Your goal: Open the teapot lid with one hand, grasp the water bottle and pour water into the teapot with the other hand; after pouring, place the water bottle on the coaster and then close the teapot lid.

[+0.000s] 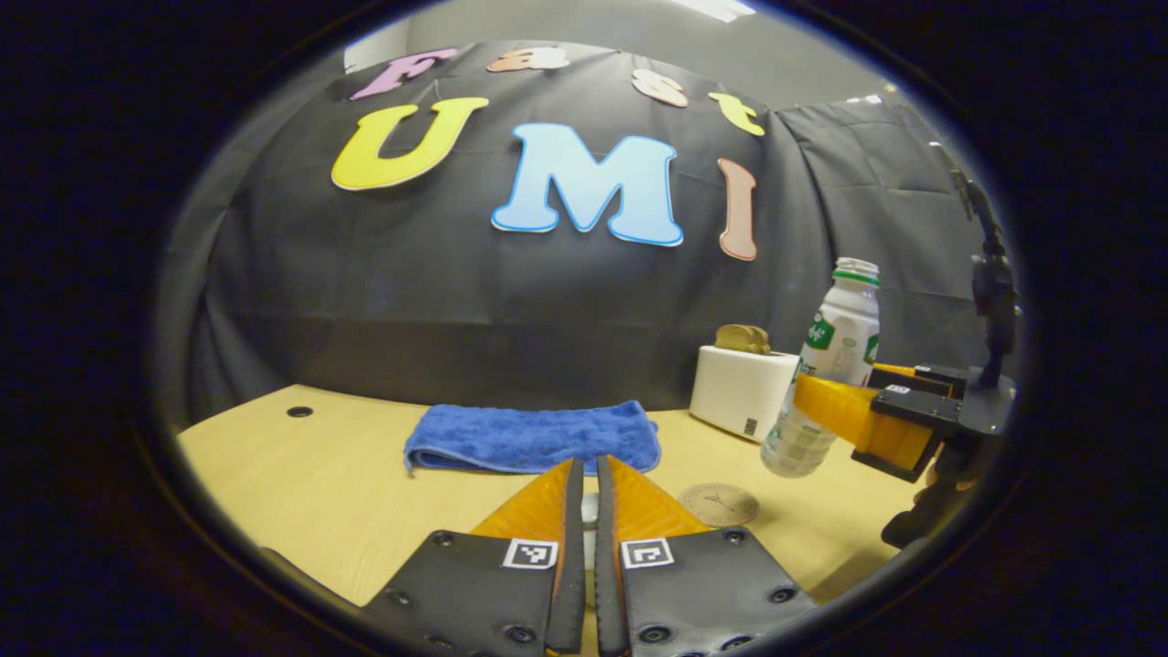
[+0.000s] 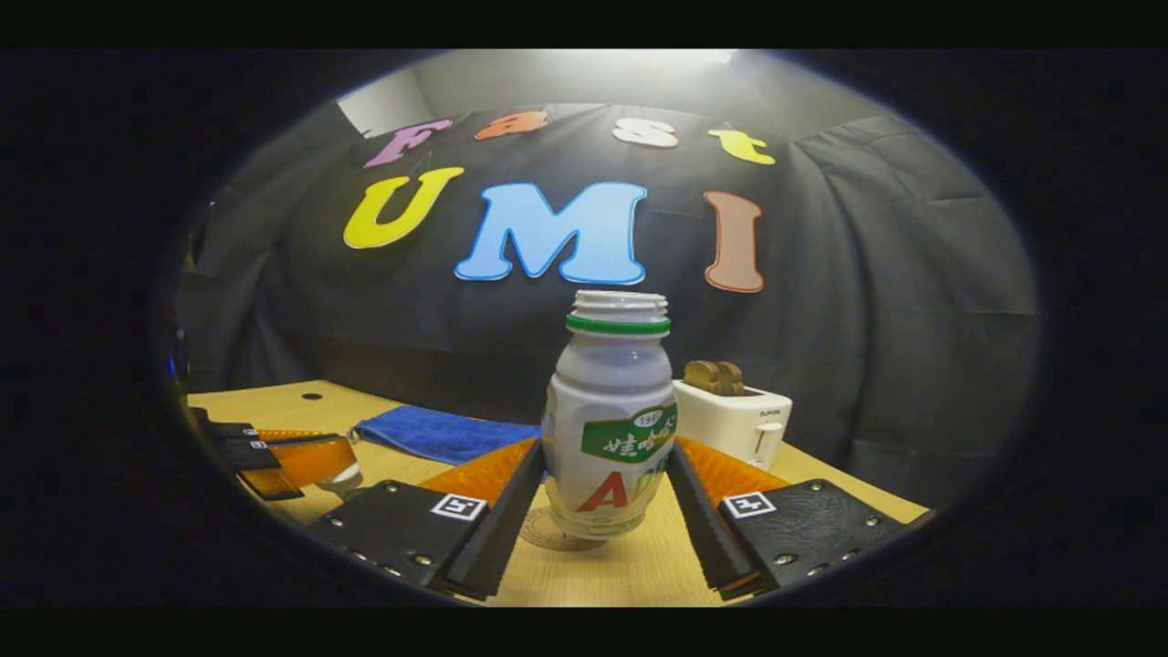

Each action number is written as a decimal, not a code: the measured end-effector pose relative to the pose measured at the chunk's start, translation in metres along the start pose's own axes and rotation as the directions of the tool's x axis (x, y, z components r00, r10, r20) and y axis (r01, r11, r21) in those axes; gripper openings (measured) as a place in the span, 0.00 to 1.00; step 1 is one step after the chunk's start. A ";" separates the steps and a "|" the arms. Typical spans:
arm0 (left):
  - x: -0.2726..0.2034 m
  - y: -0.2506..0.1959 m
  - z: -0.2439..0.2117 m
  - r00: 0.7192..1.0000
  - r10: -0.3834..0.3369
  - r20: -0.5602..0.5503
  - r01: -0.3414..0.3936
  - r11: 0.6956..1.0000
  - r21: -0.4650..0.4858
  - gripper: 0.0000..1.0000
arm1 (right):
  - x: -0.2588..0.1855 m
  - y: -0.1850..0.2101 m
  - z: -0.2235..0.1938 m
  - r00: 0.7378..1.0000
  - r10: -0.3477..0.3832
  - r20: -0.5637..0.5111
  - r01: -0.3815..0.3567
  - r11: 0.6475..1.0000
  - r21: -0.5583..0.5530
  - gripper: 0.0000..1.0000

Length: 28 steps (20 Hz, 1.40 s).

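Observation:
The uncapped white water bottle [image 2: 610, 401], with its green neck ring and label, stands upright between the fingers of my right gripper [image 2: 607, 449], which is shut on it. It hangs just above the round brown coaster [image 2: 547, 534]. In the left gripper view the bottle [image 1: 835, 338] leans slightly in the right gripper [image 1: 832, 381], up and right of the coaster [image 1: 719, 504]. My left gripper [image 1: 589, 465] is shut on a small white piece [image 1: 590, 513], apparently the teapot lid's knob. The teapot's body is hidden. In the right gripper view the left gripper [image 2: 347, 465] is low at the left.
A folded blue towel [image 1: 534, 438] lies at the back of the wooden table [image 1: 319, 493]. A white toaster [image 1: 741, 391] with bread slices stands at the back right, behind the bottle. The black cloth wall closes off the rear.

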<state>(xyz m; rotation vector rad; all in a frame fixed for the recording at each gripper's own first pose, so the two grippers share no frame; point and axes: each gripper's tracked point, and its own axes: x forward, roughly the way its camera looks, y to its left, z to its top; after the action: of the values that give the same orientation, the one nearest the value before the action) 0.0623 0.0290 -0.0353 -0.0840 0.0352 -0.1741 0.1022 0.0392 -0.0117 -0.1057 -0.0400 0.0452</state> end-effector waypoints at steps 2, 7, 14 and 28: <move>0.004 -0.009 -0.006 1.000 -0.018 -0.016 0.019 1.000 0.015 0.11 | -0.001 -0.003 0.002 1.000 -0.006 0.006 0.006 1.000 0.000 0.79; 0.011 -0.024 -0.015 0.998 -0.043 -0.039 0.045 0.998 0.051 0.11 | 0.000 -0.013 0.004 1.000 -0.023 0.004 0.023 0.999 0.024 0.79; 0.016 -0.022 -0.024 0.998 -0.027 -0.061 0.032 0.997 0.073 0.11 | -0.001 -0.019 0.005 0.999 -0.033 0.003 0.032 0.998 0.047 0.79; 0.016 -0.026 -0.031 0.997 -0.005 -0.074 0.014 0.992 0.124 0.30 | 0.006 -0.013 -0.012 0.999 -0.008 -0.045 0.011 0.998 0.067 0.79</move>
<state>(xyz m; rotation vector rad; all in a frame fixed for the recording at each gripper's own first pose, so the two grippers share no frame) 0.0718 -0.0018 -0.0644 0.0473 0.0975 -0.1882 0.1097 0.0249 -0.0221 -0.0397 0.0059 0.0349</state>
